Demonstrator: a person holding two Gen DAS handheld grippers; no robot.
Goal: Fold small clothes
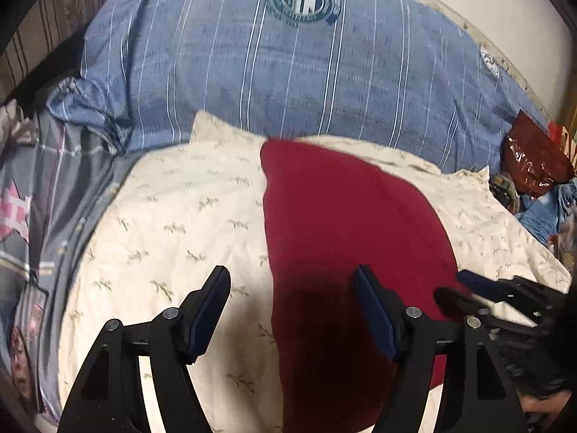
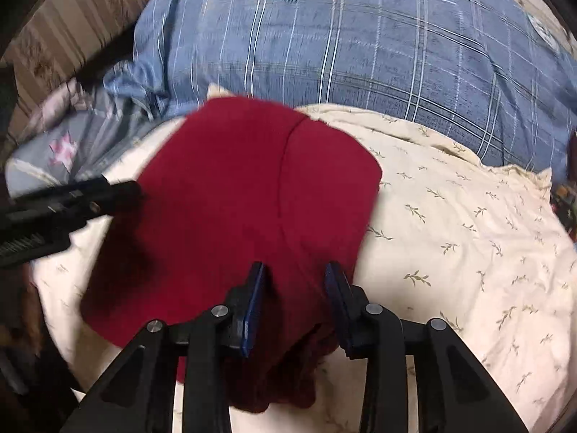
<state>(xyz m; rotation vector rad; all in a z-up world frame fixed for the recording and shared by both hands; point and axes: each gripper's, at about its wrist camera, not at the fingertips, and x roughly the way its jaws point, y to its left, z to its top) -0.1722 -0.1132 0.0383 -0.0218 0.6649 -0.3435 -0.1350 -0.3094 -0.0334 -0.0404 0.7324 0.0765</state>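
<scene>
Red garment [image 2: 234,195] lies flat on cream leaf-print pillow [image 1: 173,223] on bed, striped blue duvet [image 1: 252,72] behind. You handle soft, light knit: limp, bunches easily; take it at hem or corner. Your left gripper [image 1: 292,310] gapes wide over its left edge, holding nothing. Your right gripper [image 2: 295,299] stands half-closed astride bunched near edge; grip unclear.

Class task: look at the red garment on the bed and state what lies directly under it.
The red garment lies on a cream pillow with a leaf print. The pillow area beneath the cloth is covered.
</scene>
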